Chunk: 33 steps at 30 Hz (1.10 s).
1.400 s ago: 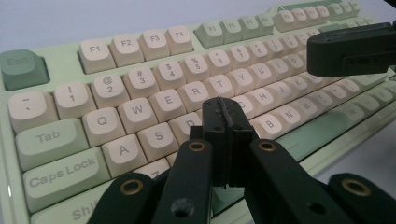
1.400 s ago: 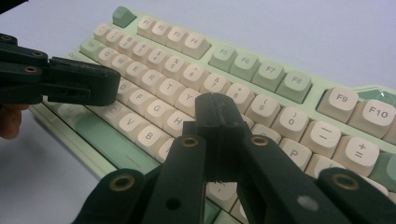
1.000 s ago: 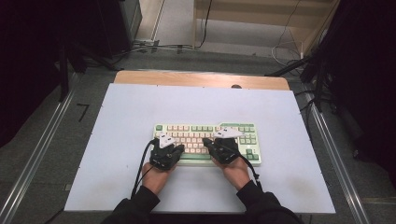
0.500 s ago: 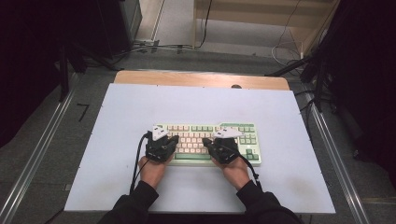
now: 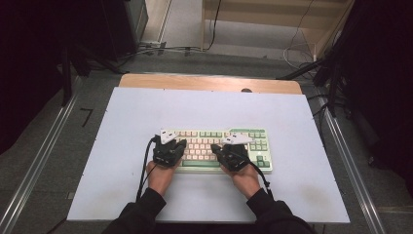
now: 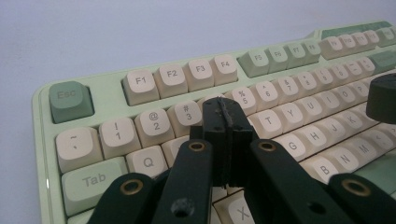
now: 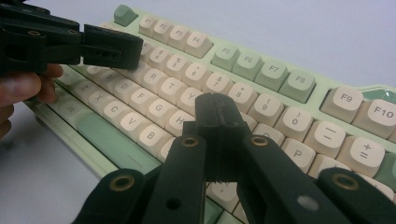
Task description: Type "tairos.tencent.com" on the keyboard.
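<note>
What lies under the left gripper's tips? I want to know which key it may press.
The left gripper, jaws shut, sits over the keyboard near the 4, E and R spot. Keys 3 and 5 flank it. The key beneath is covered, so contact is unclear.

One keyboard (image 5: 214, 148), two claws, left claw (image 5: 171, 142), right claw (image 5: 233, 146)

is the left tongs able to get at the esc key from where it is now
Probably yes. The left tongs hover shut over the number row near 4, and the Esc key sits bare at the keyboard corner. Nothing lies between them; the right tongs are off to the other side.
</note>
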Each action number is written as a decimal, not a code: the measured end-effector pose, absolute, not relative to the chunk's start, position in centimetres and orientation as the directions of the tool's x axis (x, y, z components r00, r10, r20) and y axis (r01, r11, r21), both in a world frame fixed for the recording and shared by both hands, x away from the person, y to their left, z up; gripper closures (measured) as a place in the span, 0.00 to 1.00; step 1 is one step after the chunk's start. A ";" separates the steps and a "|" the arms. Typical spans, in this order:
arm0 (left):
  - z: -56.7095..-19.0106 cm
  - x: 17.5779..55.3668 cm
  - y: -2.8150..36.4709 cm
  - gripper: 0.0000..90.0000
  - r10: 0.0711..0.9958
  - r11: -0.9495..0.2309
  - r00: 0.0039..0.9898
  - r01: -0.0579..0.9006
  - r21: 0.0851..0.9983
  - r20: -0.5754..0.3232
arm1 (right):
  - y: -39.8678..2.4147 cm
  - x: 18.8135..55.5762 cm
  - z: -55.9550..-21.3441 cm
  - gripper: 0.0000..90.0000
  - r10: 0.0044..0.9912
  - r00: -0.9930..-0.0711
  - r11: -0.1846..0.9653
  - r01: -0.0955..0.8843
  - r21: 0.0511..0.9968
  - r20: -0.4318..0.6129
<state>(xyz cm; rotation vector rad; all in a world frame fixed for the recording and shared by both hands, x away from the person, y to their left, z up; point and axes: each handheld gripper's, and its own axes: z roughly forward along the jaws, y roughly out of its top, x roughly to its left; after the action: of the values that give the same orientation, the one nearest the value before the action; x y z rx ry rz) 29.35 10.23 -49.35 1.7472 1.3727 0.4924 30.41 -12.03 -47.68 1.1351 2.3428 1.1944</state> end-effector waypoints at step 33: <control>-48.6 28.8 10.3 1.00 0.923 -0.042 0.333 0.587 0.808 -0.194 | -10.9 30.0 -48.4 0.97 0.724 -0.684 0.390 0.513 0.765 0.090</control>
<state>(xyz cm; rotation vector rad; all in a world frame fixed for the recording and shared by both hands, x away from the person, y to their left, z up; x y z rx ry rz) 28.83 10.31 -48.64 1.7345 1.3565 0.4889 29.95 -10.94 -48.37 1.0911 2.3925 1.1762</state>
